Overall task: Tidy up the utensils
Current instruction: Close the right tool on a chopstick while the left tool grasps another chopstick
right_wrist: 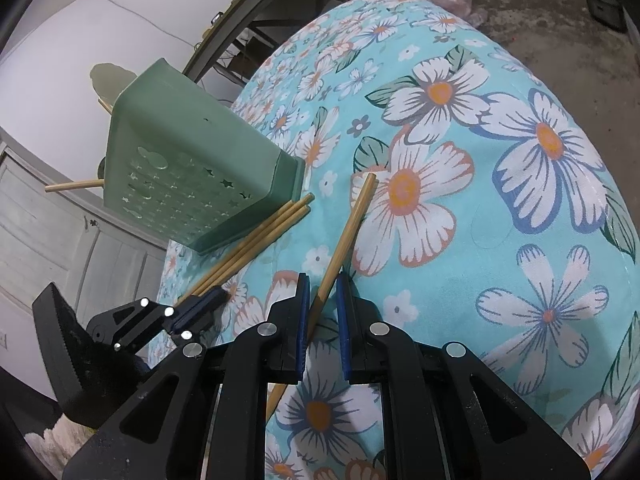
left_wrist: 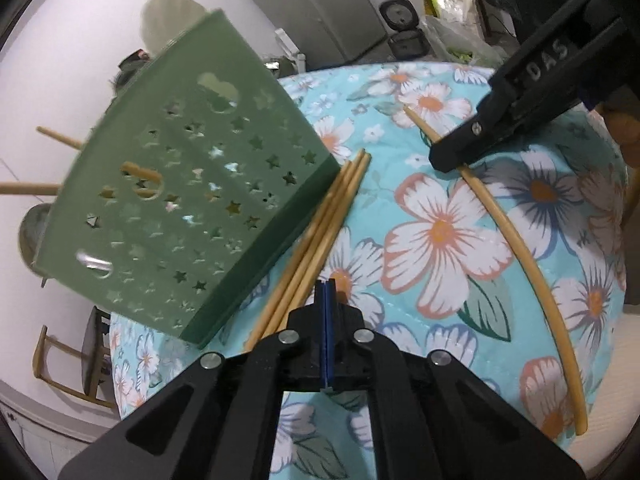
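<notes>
right gripper [right_wrist: 322,300] open around one chopstick [right_wrist: 352,224], not squeezing yet. left gripper [left_wrist: 328,300] closed, holding nothing. could roll away if pinched crooked.

one green holder [left_wrist: 188,200]; three chopsticks [left_wrist: 320,240] bundled beside it; one chopstick [left_wrist: 516,248] apart; two protruding from it.

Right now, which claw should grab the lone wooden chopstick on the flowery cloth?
The right claw. Its open jaws already sit on either side of the lone wooden chopstick. The left claw is shut and sits beside the bundle of three wooden chopsticks by the green plastic holder.
</notes>
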{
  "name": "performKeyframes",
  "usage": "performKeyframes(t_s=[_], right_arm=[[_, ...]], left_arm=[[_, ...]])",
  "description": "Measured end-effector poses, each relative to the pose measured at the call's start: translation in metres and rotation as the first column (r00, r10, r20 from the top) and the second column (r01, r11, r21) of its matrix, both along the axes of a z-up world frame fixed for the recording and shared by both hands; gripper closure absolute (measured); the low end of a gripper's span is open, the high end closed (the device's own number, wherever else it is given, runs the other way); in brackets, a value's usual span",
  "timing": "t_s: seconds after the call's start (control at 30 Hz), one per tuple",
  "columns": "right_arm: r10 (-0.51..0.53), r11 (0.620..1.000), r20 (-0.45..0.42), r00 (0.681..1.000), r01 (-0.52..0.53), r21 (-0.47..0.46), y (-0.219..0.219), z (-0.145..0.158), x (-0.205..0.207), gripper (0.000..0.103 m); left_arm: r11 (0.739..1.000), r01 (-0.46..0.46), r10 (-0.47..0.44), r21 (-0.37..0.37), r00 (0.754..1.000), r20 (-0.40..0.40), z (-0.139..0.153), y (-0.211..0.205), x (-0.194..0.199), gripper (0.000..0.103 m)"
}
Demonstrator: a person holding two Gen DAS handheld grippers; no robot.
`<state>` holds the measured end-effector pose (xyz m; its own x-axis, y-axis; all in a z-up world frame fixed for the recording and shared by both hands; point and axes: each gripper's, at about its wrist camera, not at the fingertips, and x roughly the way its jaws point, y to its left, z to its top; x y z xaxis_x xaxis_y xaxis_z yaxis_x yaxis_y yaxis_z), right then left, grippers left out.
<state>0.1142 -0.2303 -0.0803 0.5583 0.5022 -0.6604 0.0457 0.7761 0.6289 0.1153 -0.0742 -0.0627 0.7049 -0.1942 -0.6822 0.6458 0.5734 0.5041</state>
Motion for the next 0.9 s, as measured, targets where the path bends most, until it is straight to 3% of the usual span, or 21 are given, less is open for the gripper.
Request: performKeyframes(t_s=[0.07,0.17,0.23,0.3,0.47,0.6,0.77,0.9], right_arm=[[0.0,1.0,-0.001,1.0,0.0,0.0,0.0,0.0,0.0,0.092],[0.001,1.0,0.0,1.0,-0.001,-0.003,0.001,0.0,-0.001,0.092],[0.001,1.0,-0.002,1.0,-0.001,0.0,0.0,0.0,-0.001,0.092],[0.001,1.0,-0.003,1.0,-0.001,0.001,0.0,0.0,0.0,0.092],[0.001,1.0,-0.005,1.0,-0.001,0.003,0.0,0.001,0.0,0.092],[0.001,1.0,-0.003,1.0,-0.001,0.005,0.0,0.0,0.0,0.092],[0.001,1.0,-0.002,1.0,-0.001,0.009,0.001,0.0,0.001,0.092],[0.002,1.0,-0.002,1.0,-0.002,0.012,0.001,-0.001,0.001,0.092]], left_arm=[[0.999,-0.005,0.006,-0.033,1.0,0.022,0.006,0.006,-0.002,0.102],[1.0,-0.003,0.004,-0.025,0.999,0.053,0.009,0.012,-0.005,0.1],[1.0,0.001,-0.001,0.001,0.998,0.057,0.008,0.015,-0.003,0.084],[1.0,0.005,-0.005,0.016,0.999,0.046,0.005,0.018,-0.001,0.081],[0.998,0.009,-0.01,0.058,1.0,0.007,-0.004,0.019,0.011,0.081],[0.993,0.04,-0.044,0.109,0.999,0.031,-0.012,0.015,0.013,0.082],[0.987,0.056,-0.067,0.154,0.996,0.065,-0.015,0.009,0.009,0.092],[0.986,0.062,-0.074,0.157,0.995,0.07,-0.012,0.003,0.003,0.093]])
